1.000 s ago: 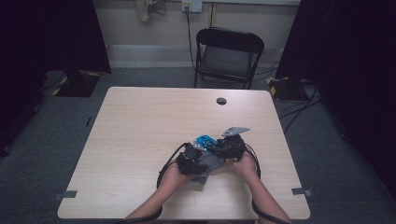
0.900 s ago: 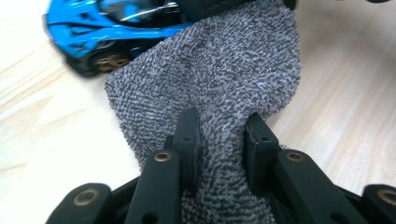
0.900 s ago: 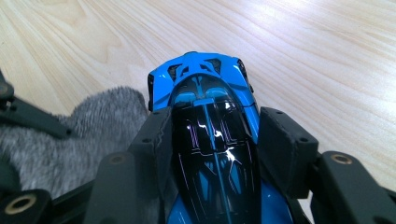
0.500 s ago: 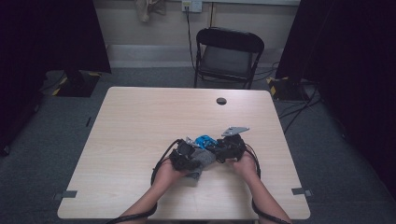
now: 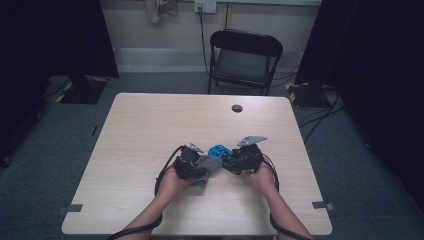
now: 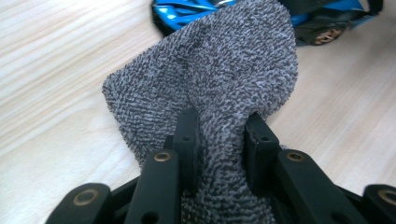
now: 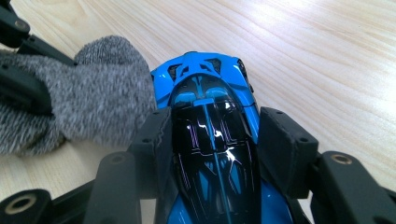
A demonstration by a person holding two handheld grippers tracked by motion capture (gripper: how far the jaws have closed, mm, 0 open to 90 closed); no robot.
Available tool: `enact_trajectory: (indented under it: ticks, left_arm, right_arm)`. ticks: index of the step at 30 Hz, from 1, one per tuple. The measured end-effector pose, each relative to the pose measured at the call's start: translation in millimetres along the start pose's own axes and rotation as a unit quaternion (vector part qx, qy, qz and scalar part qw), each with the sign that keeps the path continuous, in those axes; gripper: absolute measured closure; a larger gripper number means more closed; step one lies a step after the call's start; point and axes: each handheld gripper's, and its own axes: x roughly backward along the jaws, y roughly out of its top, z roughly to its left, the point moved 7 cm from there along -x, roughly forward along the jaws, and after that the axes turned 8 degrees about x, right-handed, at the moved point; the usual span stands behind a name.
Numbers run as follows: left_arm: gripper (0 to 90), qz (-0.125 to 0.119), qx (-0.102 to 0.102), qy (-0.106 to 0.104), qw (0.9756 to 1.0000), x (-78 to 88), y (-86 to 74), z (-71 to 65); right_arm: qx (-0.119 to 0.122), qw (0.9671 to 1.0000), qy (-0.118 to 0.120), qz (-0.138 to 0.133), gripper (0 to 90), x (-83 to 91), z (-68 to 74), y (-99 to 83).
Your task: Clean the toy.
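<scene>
A blue and black toy car (image 7: 210,135) sits on the wooden table (image 5: 150,130), and my right gripper (image 7: 212,140) is shut on its sides. A grey terry cloth (image 6: 210,79) is bunched between the jaws of my left gripper (image 6: 223,135), which is shut on it. The cloth's free end lies against the car's side (image 7: 98,98). In the high view the left gripper (image 5: 192,161) and the right gripper (image 5: 240,160) face each other near the table's front middle, with the cloth (image 5: 209,163) and the car (image 5: 219,150) between them.
A small black round object (image 5: 237,108) lies at the far side of the table. A black folding chair (image 5: 245,60) stands behind the table. Cables trail from both grippers toward the front edge.
My left gripper with the cloth has slid a little to the left and back along the car's side. The right gripper and the car have stayed put.
</scene>
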Motion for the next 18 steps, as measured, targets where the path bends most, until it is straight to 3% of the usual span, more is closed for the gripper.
enact_trajectory:
  ticks: [4, 11, 18]
  left_arm:
    - [70.5, -0.001, 0.009, -0.001, 1.0, 1.0, 0.0, 5.5]
    - [70.5, -0.008, 0.019, 0.017, 0.9996, 1.7, 3.9, 15.6]
    - [69.9, -0.019, 0.045, 0.034, 0.9982, 7.4, 2.8, 33.1]
  right_arm:
    - [0.0, 1.0, 0.0, 0.001, 45.8, 0.0, -0.1, 0.1]
    - [-0.001, 1.0, 0.001, 0.001, 45.8, 0.0, -0.1, 0.1]
    - [-0.002, 1.0, 0.002, 0.0, 45.8, 0.0, -0.3, 0.1]
